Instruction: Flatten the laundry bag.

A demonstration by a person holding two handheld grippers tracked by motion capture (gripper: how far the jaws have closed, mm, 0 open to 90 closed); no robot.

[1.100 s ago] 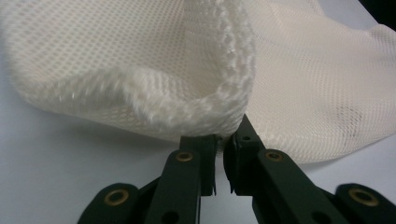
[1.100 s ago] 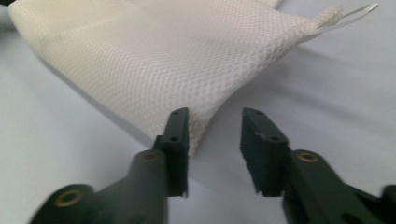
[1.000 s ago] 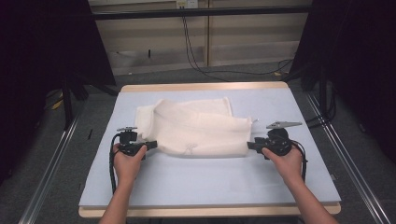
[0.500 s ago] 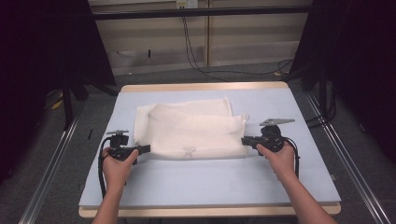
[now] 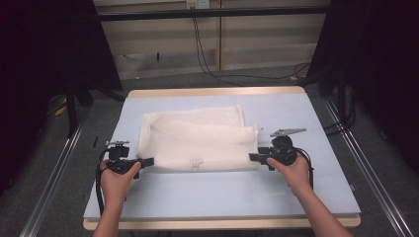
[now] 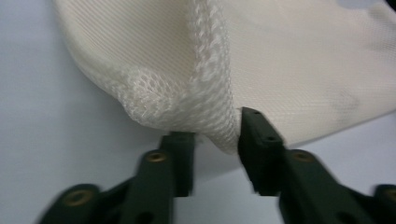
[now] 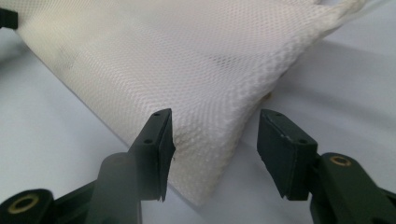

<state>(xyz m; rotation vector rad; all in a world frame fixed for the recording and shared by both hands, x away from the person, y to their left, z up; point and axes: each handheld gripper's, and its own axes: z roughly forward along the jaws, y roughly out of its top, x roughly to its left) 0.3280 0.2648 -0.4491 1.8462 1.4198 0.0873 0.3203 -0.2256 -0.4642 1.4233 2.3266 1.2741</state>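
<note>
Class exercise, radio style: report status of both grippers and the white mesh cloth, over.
Left gripper and right gripper: jaws just opened, cloth corners loose between them. White mesh cloth folded flat on table. Nothing in the way.

Even overhead light falls on the pale blue table (image 5: 316, 128), while the room around it sinks into near black on both sides in the high view. That view is soft and somewhat grainy, with faint shadows under the white mesh cloth (image 5: 197, 140). In the gripper views the cloth's weave is sharp mid-frame, the near black jaws blur at the bottom edge, and a soft shadow lies beside the fold.
</note>
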